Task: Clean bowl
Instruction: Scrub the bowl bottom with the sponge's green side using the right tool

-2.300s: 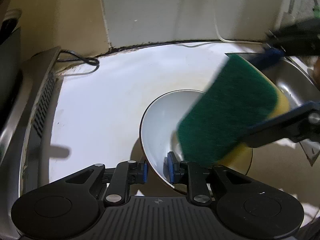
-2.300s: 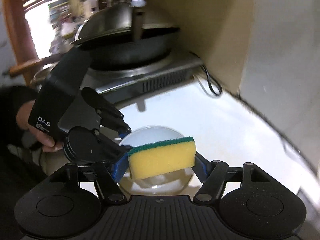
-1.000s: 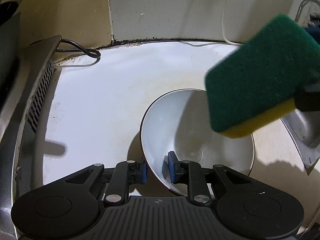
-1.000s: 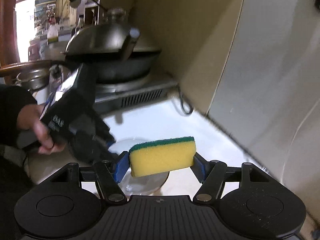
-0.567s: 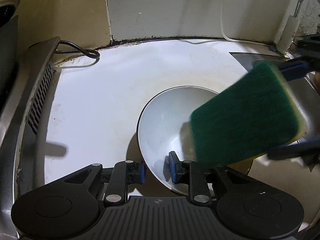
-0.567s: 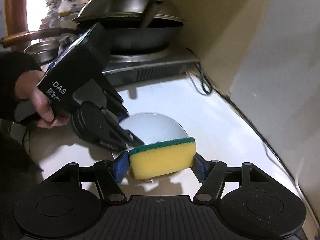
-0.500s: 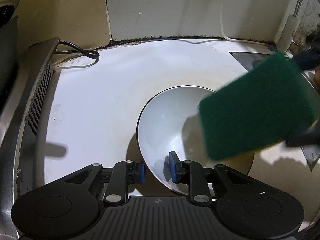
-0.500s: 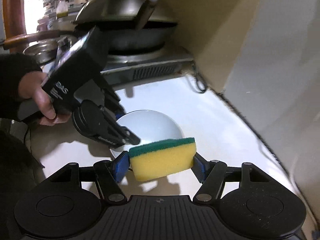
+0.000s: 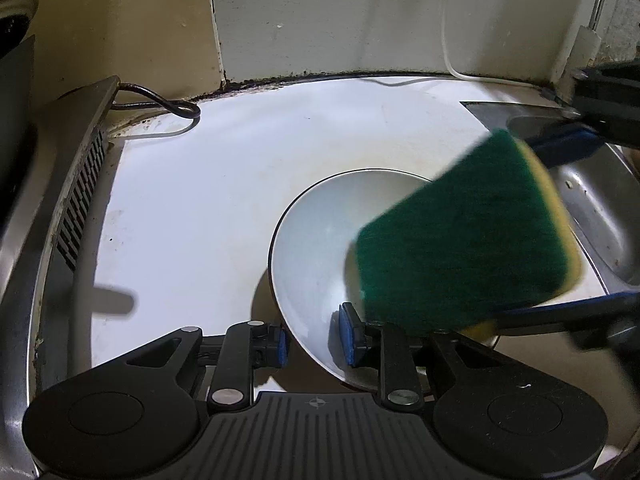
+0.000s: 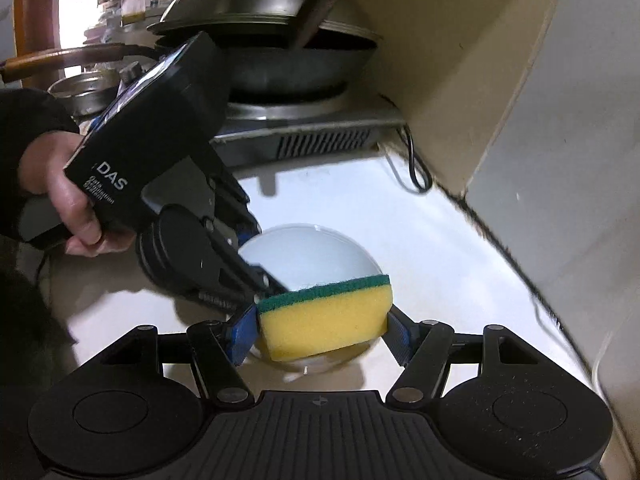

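- The white bowl (image 9: 320, 248) sits on the white desk (image 9: 208, 200), tipped up at its near side, just beside the steel sink (image 9: 600, 208).
- The left claw (image 9: 312, 340) is narrow, its two pads clamped on the bowl's near rim, one inside and one outside.
- The right claw (image 10: 320, 330) stands moderately wide, gripping the yellow-and-green sponge (image 10: 324, 312) by its ends.
- The sponge hangs over the bowl's right half, green face down; blur hides whether it touches.

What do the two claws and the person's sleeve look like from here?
Both are matte black. The left claw and right claw have blue pads on jointed fingers with silver pivot screws and a ribbed base. The left body bears white "DAS" lettering. The sleeve is black.
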